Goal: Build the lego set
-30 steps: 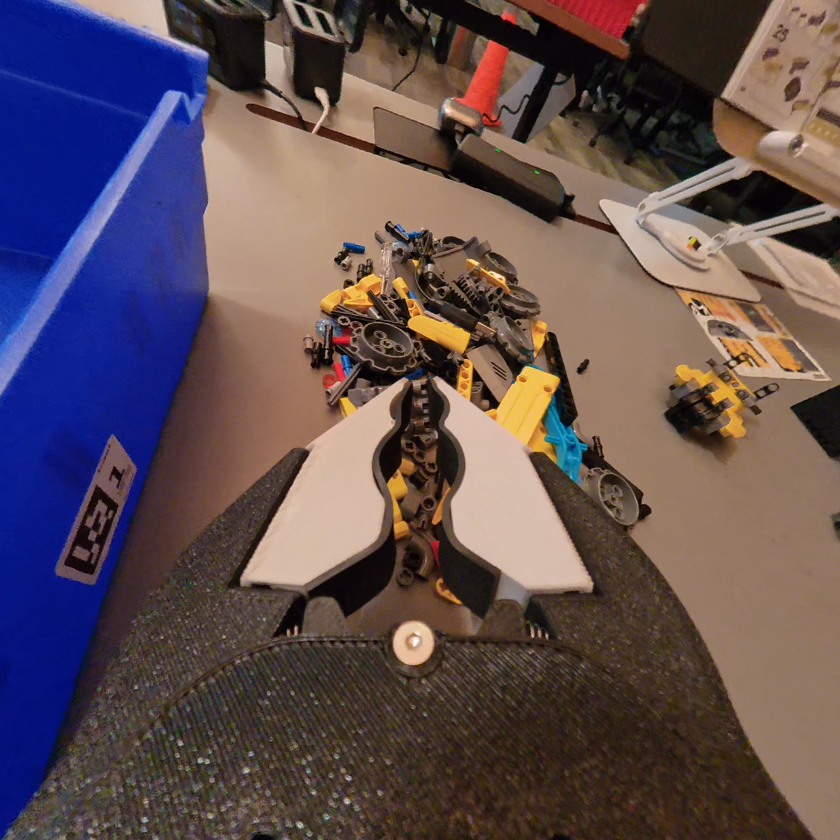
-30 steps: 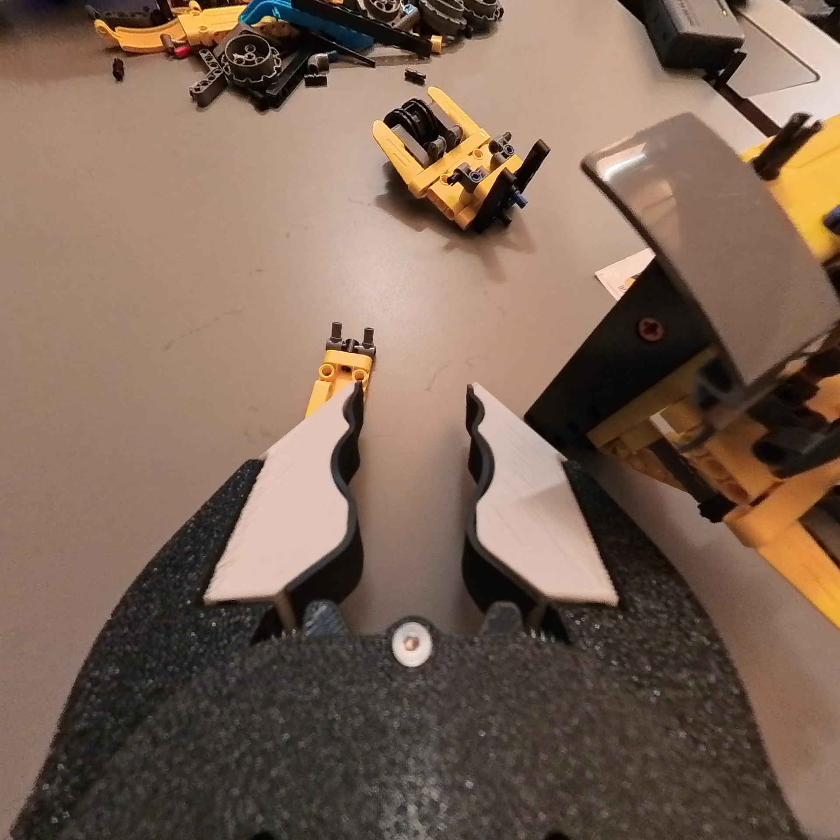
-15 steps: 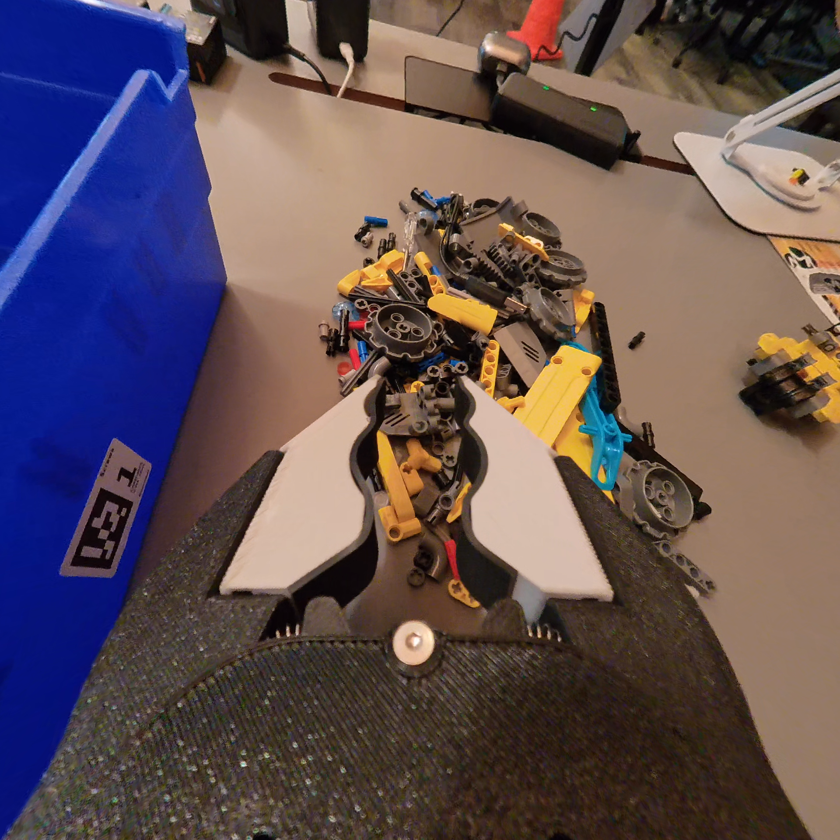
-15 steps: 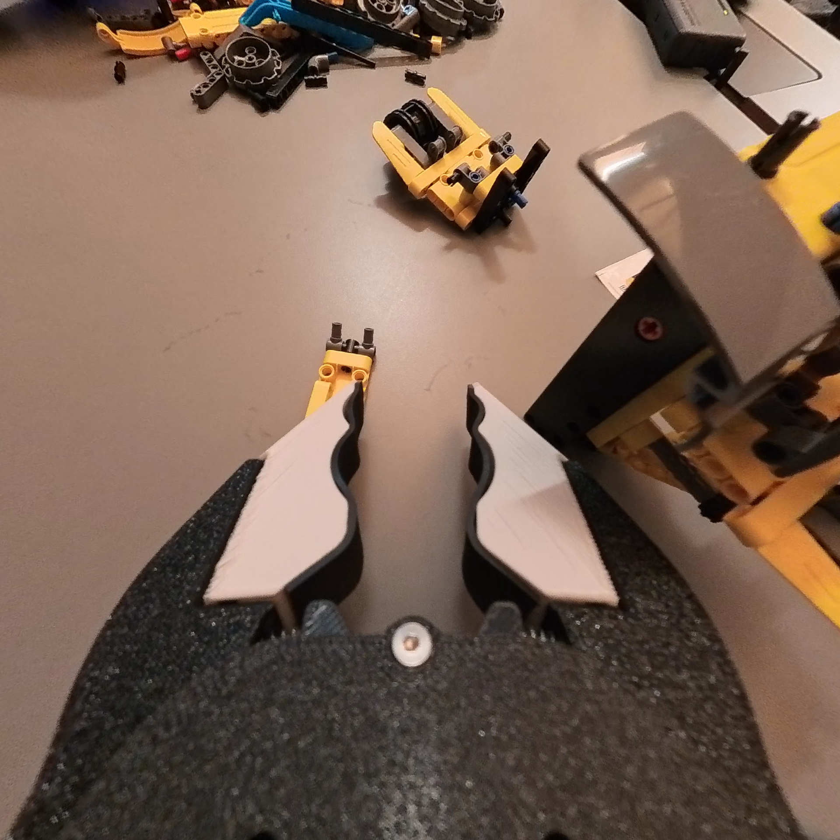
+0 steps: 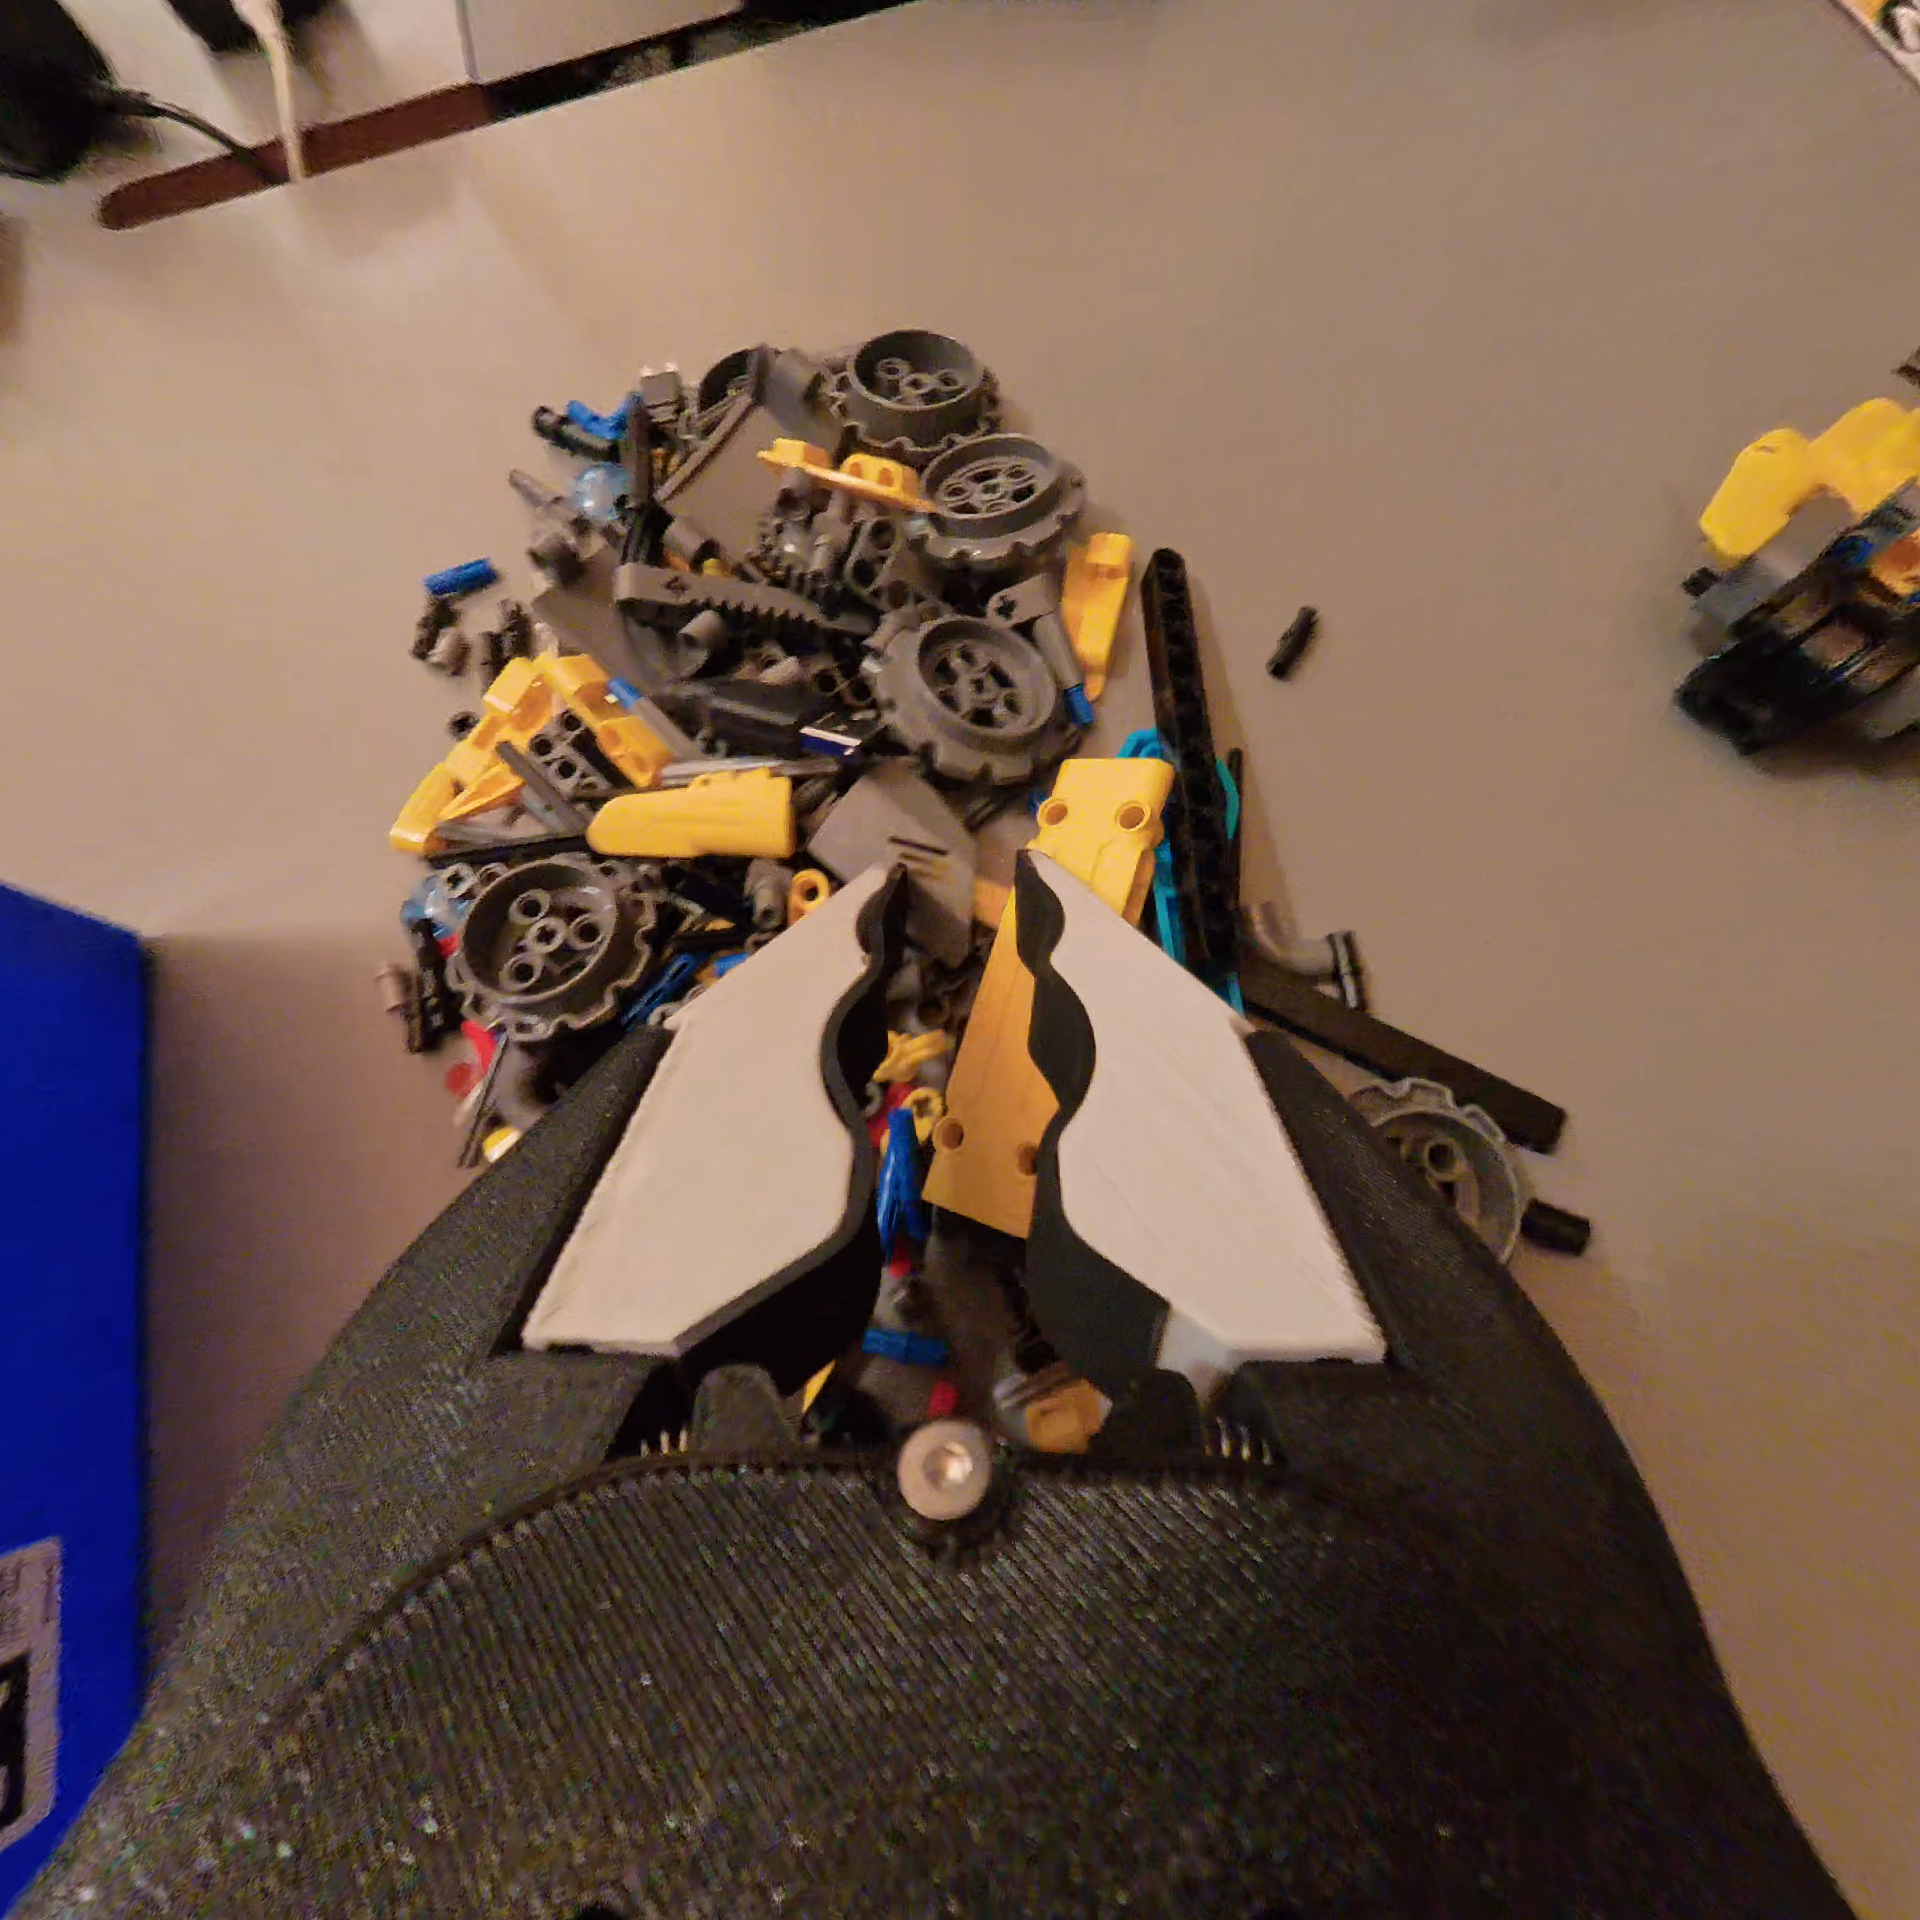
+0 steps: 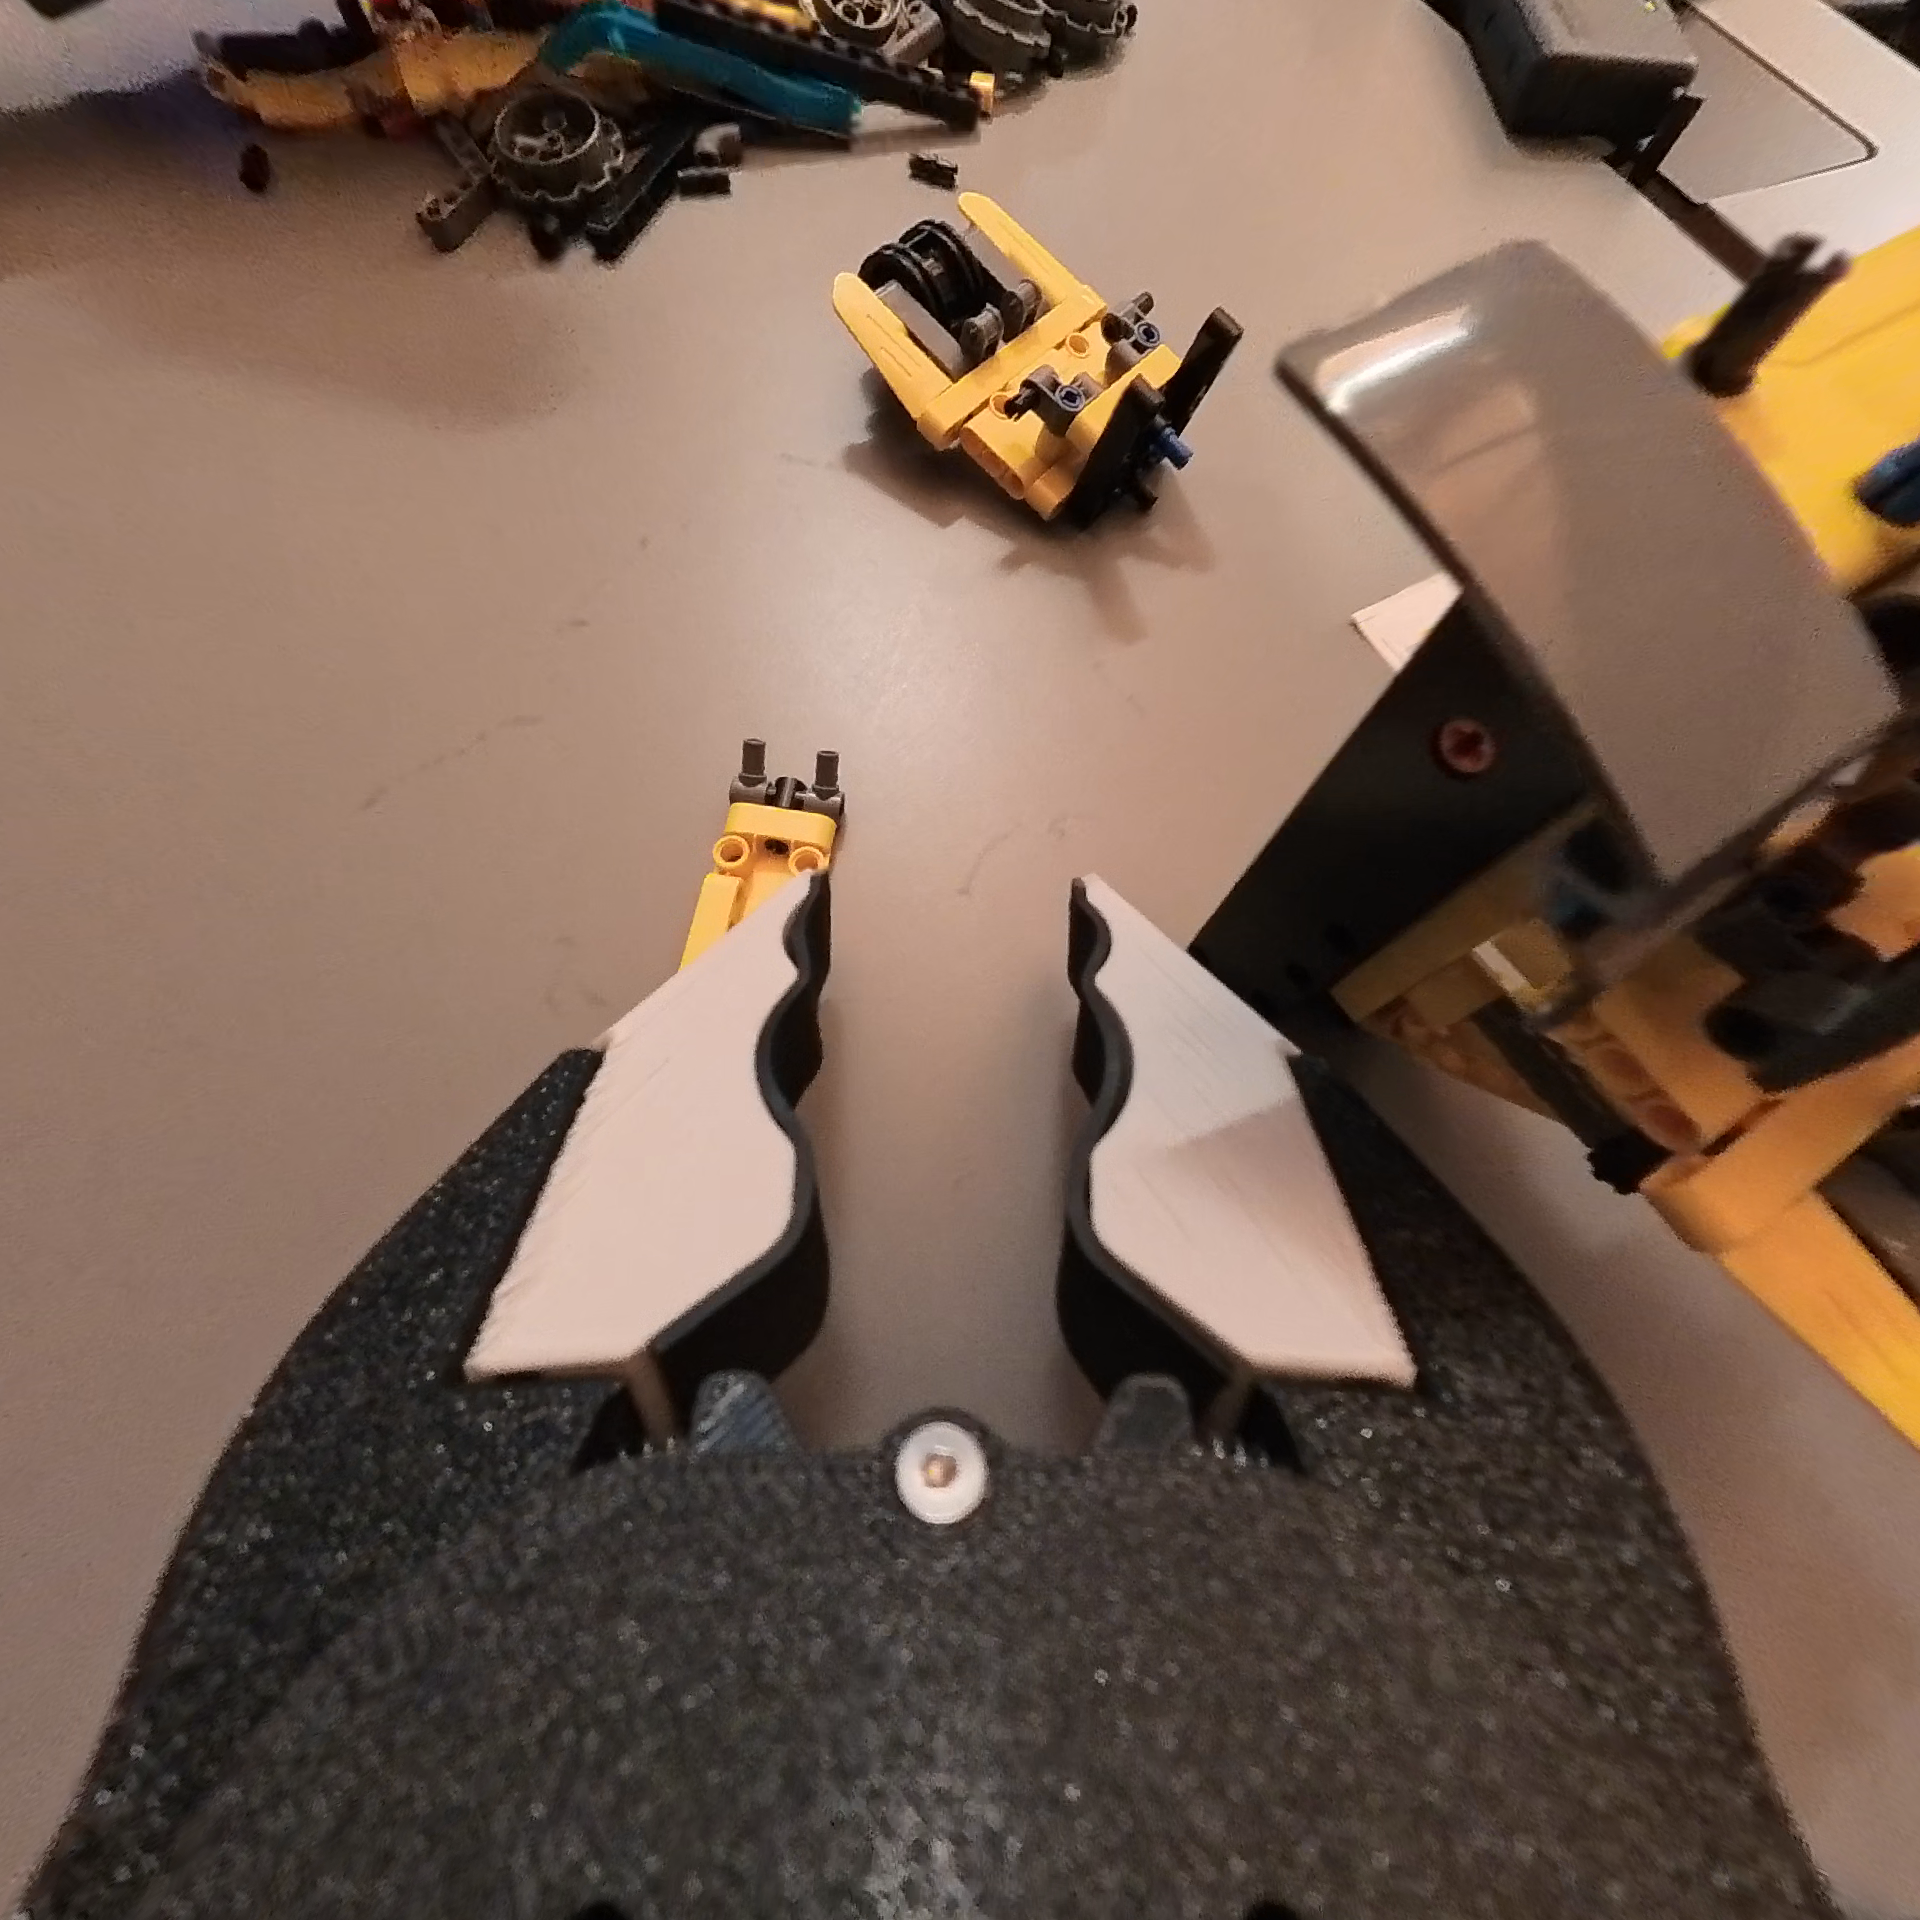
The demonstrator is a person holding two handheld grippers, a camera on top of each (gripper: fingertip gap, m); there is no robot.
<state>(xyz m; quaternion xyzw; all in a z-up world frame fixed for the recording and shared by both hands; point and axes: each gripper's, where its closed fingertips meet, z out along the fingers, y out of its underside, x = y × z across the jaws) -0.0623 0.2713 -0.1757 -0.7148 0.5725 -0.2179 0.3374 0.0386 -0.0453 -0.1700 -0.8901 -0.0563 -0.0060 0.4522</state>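
Note:
My left gripper [image 5: 958, 873] is open and hangs low over a pile of loose yellow, grey, black and blue building-toy parts [image 5: 790, 665] on the grey table. A flat yellow panel [image 5: 992, 1091] lies in the gap between its fingers, against the right one; I cannot tell whether it touches. Toothed grey wheels [image 5: 971, 691] lie just ahead. My right gripper [image 6: 948, 894] is open and empty, low over bare table. A small yellow piece with two dark pins [image 6: 774, 842] lies at its left fingertip, partly hidden under it.
A blue bin [image 5: 62, 1247] stands at the left. A small yellow-and-black sub-assembly [image 6: 1029, 364] sits ahead of the right gripper and also shows in the left wrist view [image 5: 1818, 603]. A large yellow model with a grey curved panel [image 6: 1558, 644] stands close to the right finger. The left gripper's tips are roughly 35 centimeters from the right gripper's.
My left gripper opened, moved forward over the pile and tipped down; its jaws are now narrower than half a second ago. The right gripper has not moved.

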